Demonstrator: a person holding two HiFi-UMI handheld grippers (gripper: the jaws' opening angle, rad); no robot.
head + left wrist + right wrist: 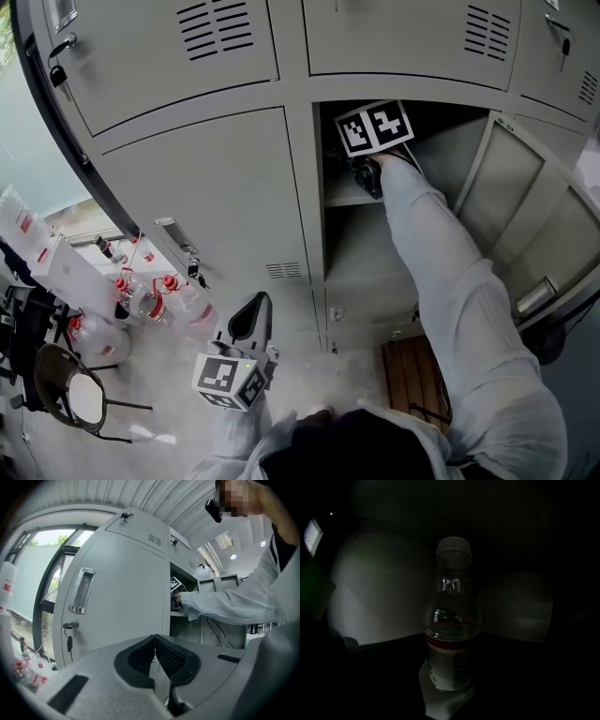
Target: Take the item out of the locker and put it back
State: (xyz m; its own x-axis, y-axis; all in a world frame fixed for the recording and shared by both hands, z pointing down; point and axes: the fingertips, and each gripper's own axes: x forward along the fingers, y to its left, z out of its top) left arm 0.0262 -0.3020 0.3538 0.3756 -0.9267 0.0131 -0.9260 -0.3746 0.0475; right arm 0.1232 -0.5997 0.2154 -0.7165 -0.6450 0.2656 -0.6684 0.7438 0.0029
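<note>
Head view: the right gripper (362, 171) is held inside the open compartment of the locker (214, 202), above a shelf (343, 199), with the door (536, 217) swung aside. In the right gripper view a clear bottle (451, 639) with a pale cap is seen upright in the dark compartment, between the spread fingers; whether it is pinched cannot be made out in the gloom. The left gripper (251, 315) is held low before the closed doors, its fingers (143, 654) pressed together on nothing.
</note>
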